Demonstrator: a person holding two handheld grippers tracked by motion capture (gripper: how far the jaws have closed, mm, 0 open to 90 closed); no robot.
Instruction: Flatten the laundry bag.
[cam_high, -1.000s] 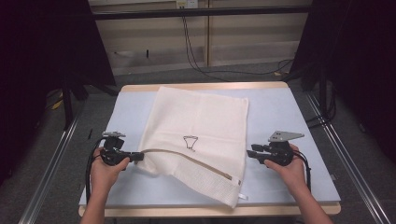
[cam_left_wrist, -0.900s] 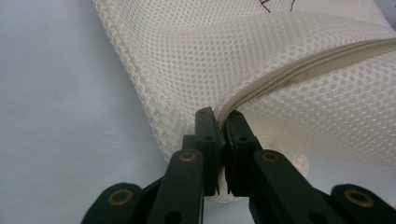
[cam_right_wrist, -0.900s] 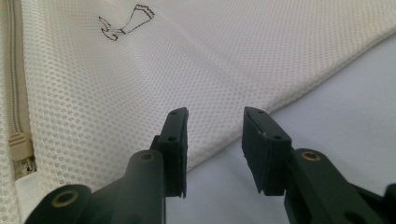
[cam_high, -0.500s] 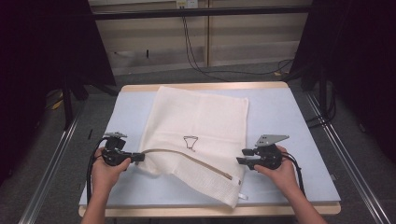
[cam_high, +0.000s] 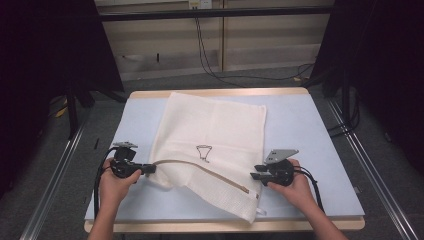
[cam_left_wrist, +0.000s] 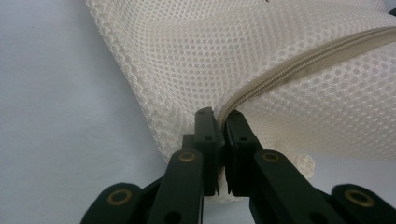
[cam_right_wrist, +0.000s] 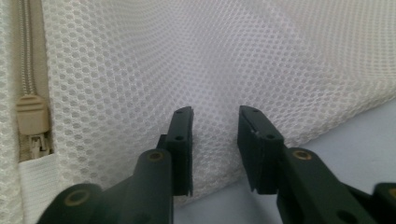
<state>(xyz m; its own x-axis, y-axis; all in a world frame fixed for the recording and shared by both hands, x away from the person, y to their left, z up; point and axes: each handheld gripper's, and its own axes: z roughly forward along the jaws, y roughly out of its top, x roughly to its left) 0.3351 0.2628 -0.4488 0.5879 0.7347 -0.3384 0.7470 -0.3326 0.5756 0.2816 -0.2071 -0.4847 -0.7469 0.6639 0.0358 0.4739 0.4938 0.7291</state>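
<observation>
A white mesh bag (cam_high: 215, 125) lies on the pale blue table top (cam_high: 300, 130), with a beige zipper (cam_high: 200, 167) curving across its near part. My left gripper (cam_high: 150, 169) is at the bag's left edge, and in the left gripper view it (cam_left_wrist: 222, 116) is shut on the mesh right where the zipper (cam_left_wrist: 303, 65) ends. My right gripper (cam_high: 255, 175) is at the bag's right edge. In the right gripper view it (cam_right_wrist: 215, 116) stands open; its jaws have just been closing, with mesh (cam_right_wrist: 233, 56) showing in the gap. The zipper pull (cam_right_wrist: 31, 116) lies to their left.
A small black mark (cam_high: 203, 151) shows on the middle of the bag. Bare table surface runs along both sides of the bag, and the wooden front edge (cam_high: 220, 227) lies close to the person's hands. Cables hang behind the table.
The right gripper has moved left, from beside the bag up to its right edge. The left gripper has kept its place and its hold.
</observation>
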